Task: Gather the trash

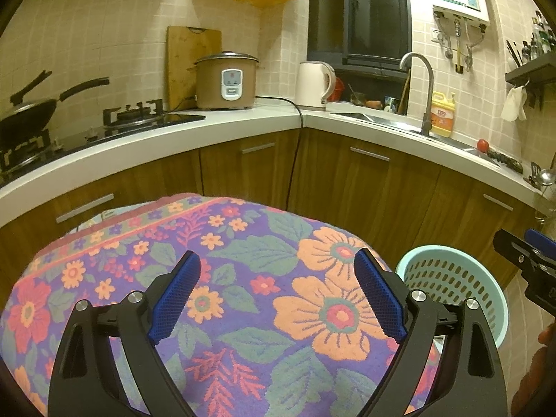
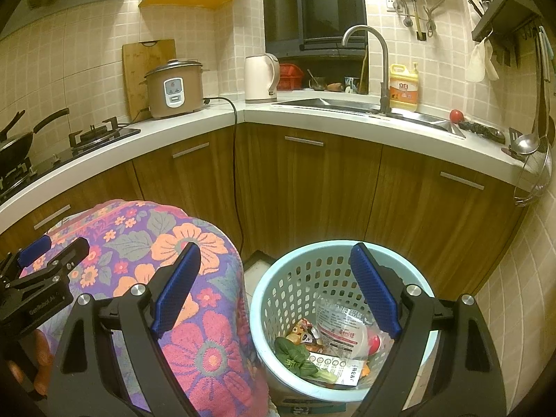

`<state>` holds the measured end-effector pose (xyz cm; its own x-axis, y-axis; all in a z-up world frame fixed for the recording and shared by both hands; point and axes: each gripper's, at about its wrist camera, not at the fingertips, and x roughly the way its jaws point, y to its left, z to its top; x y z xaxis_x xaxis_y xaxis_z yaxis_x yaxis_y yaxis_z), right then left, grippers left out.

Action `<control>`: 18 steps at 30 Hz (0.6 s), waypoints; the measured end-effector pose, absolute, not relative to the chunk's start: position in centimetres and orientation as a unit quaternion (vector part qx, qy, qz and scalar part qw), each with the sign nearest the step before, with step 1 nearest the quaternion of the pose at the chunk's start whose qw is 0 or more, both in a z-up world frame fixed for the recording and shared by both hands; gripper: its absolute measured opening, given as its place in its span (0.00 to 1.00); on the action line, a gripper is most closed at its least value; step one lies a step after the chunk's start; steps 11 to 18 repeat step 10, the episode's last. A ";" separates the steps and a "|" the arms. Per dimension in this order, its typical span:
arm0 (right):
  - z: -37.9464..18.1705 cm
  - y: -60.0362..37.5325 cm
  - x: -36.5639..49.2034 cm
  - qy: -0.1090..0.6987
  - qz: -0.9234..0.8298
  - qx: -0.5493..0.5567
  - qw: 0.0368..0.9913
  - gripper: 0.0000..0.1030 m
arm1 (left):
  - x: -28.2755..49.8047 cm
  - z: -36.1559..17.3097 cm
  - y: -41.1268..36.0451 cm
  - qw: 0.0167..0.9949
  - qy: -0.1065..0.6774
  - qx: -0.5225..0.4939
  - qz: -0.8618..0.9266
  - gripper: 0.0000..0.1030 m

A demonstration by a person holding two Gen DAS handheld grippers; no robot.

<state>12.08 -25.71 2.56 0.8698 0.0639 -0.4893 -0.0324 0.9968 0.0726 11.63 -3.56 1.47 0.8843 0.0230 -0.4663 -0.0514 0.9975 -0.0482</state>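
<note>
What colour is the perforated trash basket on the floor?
Light turquoise blue basket; it shows best in the right wrist view.

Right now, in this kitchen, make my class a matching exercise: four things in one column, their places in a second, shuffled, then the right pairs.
Things:
1. rice cooker
2. tomato
3. leafy green
4. dish soap bottle

Places:
A. inside the light blue basket
B. by the faucet
C. in front of the cutting board
D. on the counter to the right of the sink

Pairs: 1-C, 2-D, 3-A, 4-B
</note>
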 end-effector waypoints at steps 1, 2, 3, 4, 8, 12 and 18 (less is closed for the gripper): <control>2.5 -25.7 12.1 0.254 0.025 0.031 0.966 0.81 | 11.7 1.5 -3.4 0.969 0.243 -0.033 0.016 0.89; 2.5 -25.8 12.2 0.255 0.026 0.032 0.966 0.81 | 11.7 1.4 -3.4 0.969 0.245 -0.035 0.014 0.90; 2.5 -25.8 12.2 0.255 0.027 0.032 0.966 0.81 | 11.7 1.4 -3.2 0.968 0.247 -0.040 0.012 0.90; 2.5 -25.8 12.2 0.255 0.027 0.033 0.966 0.81 | 11.7 1.4 -3.1 0.968 0.248 -0.044 0.010 0.90; 2.5 -26.2 12.4 0.256 0.028 0.036 0.966 0.81 | 11.9 1.2 -2.9 0.966 0.255 -0.049 0.006 0.90; 2.5 -26.2 12.4 0.255 0.028 0.035 0.966 0.81 | 11.9 1.1 -3.0 0.966 0.256 -0.048 0.006 0.90; 2.5 -26.2 12.4 0.255 0.028 0.035 0.966 0.81 | 11.9 1.1 -3.0 0.966 0.256 -0.048 0.006 0.90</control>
